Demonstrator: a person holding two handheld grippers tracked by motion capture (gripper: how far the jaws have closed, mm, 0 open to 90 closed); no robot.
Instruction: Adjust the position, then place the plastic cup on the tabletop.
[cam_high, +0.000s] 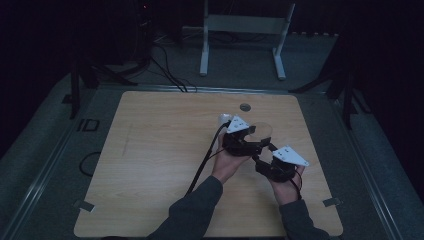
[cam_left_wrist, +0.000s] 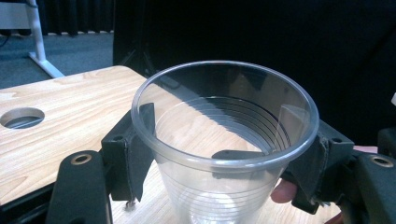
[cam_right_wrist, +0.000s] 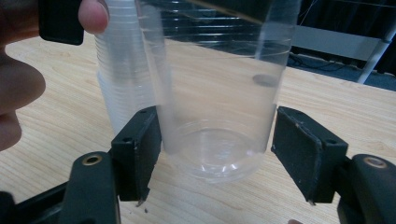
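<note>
In the high view a wooden worktop (cam_high: 150, 165) lies in a dim room, with a round hole (cam_high: 245, 107) near its far edge and a white frame (cam_high: 243, 35) on the floor beyond. Both forearms come in from the near edge and meet right of centre. The left claw (cam_high: 252, 139) points right and far, a clear cup (cam_high: 262, 131) faintly visible at its tip; the right claw (cam_high: 267, 157) sits just near and right of it, pointing left and far, its grey plate (cam_high: 290, 155) on top. A cable (cam_high: 202, 162) trails from the left claw toward the near edge. In the left gripper view the left claw (cam_left_wrist: 224, 154) is closed on the cup (cam_left_wrist: 224, 135), both jaws pressed against its ribbed wall just under the rim; the cup stands upright, mouth open, above the worktop (cam_left_wrist: 60, 112), with the hole (cam_left_wrist: 21, 117) at the left and a fingertip (cam_left_wrist: 282, 191) near the right jaw. In the right gripper view the right claw (cam_right_wrist: 217, 149) stands wide around the cup's base (cam_right_wrist: 217, 154); the left jaw touches or nearly touches the wall, the right jaw is apart from it. The base hangs a little above the worktop (cam_right_wrist: 327, 107). A stack of cups (cam_right_wrist: 123, 88) stands just behind at the left, and a hand (cam_right_wrist: 18, 79) shows at the left edge.
</note>
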